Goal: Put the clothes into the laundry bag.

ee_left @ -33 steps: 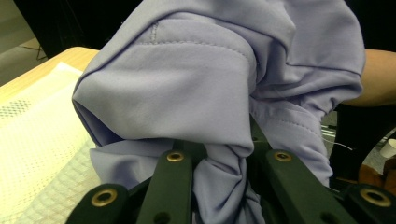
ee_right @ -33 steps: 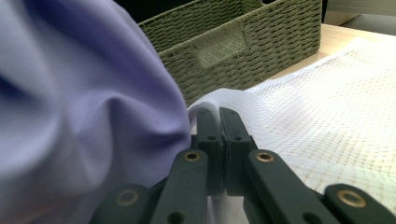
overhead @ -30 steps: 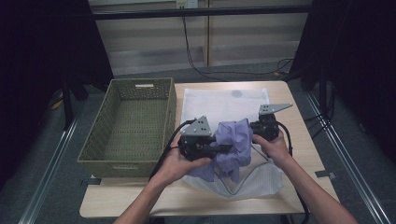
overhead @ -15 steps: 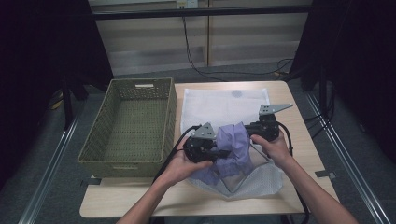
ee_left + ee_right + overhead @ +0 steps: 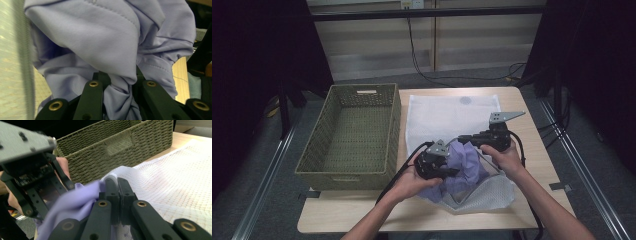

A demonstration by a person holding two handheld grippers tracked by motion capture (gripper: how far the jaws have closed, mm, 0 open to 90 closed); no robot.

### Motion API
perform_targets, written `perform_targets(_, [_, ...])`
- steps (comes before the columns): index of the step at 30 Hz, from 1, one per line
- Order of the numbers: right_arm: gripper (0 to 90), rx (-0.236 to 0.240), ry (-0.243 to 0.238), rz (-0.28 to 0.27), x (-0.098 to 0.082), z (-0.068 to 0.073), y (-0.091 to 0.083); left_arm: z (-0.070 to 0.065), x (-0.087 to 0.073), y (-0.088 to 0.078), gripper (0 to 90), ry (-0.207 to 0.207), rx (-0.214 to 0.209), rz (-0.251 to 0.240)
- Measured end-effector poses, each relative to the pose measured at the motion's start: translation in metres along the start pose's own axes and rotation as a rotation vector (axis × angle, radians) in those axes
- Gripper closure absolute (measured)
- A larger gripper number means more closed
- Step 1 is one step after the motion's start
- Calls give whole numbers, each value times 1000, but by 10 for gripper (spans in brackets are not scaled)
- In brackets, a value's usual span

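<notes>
A purple cloth sat bunched up near the front of the counter, on top of a white mesh bag. The left hand-held gripper had a fold of the purple cloth pinched between its jaws. In the left gripper view the cloth bulged out over the jaws in soft folds.

The right hand-held gripper was squeezed tight on the edge of the mesh bag. In the right gripper view its jaws were pressed close together with a bit of white mesh caught at the tips. The purple cloth lay just beside those jaws, maybe partly inside the bag's mouth, but that was hard to tell.

A green woven basket stood on the left side of the counter, just beside the mesh bag. A person's left hand and right hand held the two grippers close together over the bag.
</notes>
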State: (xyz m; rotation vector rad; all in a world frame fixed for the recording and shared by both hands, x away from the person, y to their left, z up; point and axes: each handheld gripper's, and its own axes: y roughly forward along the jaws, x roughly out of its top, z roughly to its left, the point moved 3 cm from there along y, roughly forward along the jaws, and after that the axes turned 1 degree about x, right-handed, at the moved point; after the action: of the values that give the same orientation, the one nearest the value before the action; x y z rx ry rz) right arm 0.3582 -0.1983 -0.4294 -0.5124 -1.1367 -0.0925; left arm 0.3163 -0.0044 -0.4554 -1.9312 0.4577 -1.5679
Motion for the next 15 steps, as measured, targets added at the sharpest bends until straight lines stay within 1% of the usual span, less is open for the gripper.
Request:
perform_targets(1, [890,0,-1,0,0,0,0,0,-1,2,783,2,2,8])
perform_targets(2, [890,-1,-1,0,0,0,0,1,-1,3,782,-2,1,7])
perform_targets(3, [890,0,-3,0,0,0,0,2,-2,4,782,-6,2,17])
perform_targets(4, [890,-1,-4,0,0,0,0,3,-3,6,782,-12,-3,8])
perform_targets(6, [890,0,-4,1,0,1,-1,6,-4,8,781,-22,-1,21])
perform_targets(8, [890,1,-3,2,0,1,-1,8,-4,8,781,-33,9,26])
perform_targets(10, [890,1,-4,1,0,1,-1,9,-2,8,781,-39,14,22])
perform_targets(11, [890,1,-4,1,0,2,-1,10,-1,7,781,-37,10,17])
perform_targets(12, [890,2,-4,1,1,2,-1,11,0,7,781,-38,18,17])
perform_targets(14, [890,4,-8,-1,1,3,-2,12,3,7,781,-56,23,16])
perform_targets(15, [890,3,-7,-2,1,3,-2,14,4,8,781,-59,35,25])
